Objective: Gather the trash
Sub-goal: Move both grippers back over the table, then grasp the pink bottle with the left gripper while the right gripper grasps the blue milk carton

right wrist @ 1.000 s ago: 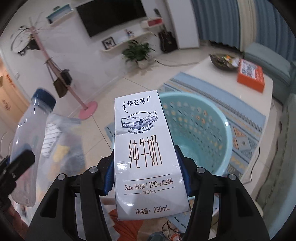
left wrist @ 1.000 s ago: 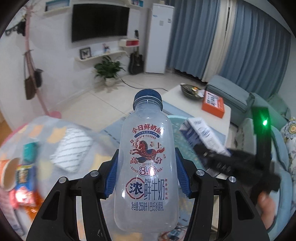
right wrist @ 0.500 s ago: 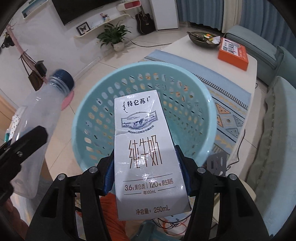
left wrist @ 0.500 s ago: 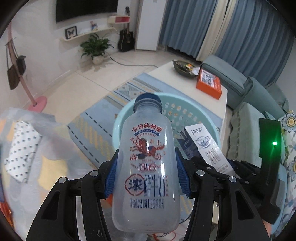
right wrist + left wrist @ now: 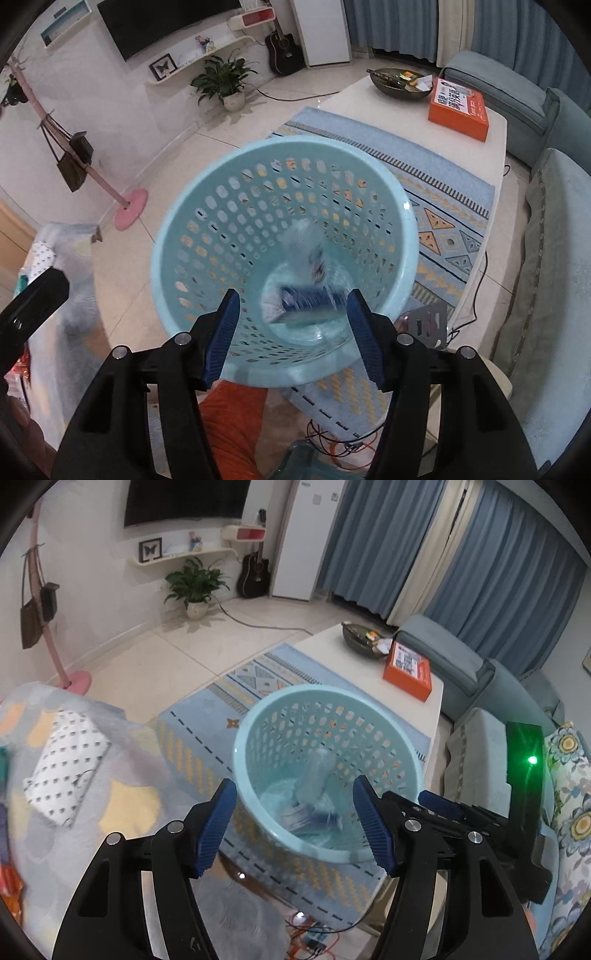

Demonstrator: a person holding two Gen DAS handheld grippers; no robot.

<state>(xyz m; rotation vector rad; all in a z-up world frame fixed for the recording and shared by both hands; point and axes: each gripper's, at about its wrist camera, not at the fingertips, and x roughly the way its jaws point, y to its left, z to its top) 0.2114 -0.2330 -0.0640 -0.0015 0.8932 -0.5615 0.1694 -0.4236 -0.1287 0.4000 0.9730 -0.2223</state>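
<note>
Left wrist view:
- The left gripper (image 5: 295, 825) is held above the near rim of a pale blue basket (image 5: 266, 716); its jaws are spread wide and nothing is gripped between the 2 blue pads (image 5: 216, 827).
- A clear bottle (image 5: 314, 775) is seen inside the basket, blurred, leaning toward the far wall.
- A carton (image 5: 306, 814) is seen on the basket floor just below the bottle, too blurred for its print to be read.
- The right gripper (image 5: 439, 803) is seen at the right edge, just beside the basket rim, with a green light on its body.
- The basket is set on a patterned rug (image 5: 258, 679), near a white table (image 5: 347, 664).
- An orange box (image 5: 408, 670) and a dark bowl (image 5: 360, 640) are placed on that table.
- A spotted white cloth (image 5: 64, 766) is laid on a grey blanket (image 5: 129, 805) at the left.

Right wrist view:
- The right gripper (image 5: 291, 334) is held over the basket (image 5: 207, 177); its jaws are released and empty.
- The carton (image 5: 310, 301) is seen lying at the bottom of the basket, its blue face turned up, blurred.
- The bottle (image 5: 306, 247) is seen above it, tilted against the far wall, also blurred.
- Part of the left gripper (image 5: 29, 310) is visible at the left edge, beside the basket; its jaws cannot be told from here.
- The orange box (image 5: 460, 107) and the bowl (image 5: 397, 81) are seen on the table (image 5: 369, 107) beyond the basket.
</note>
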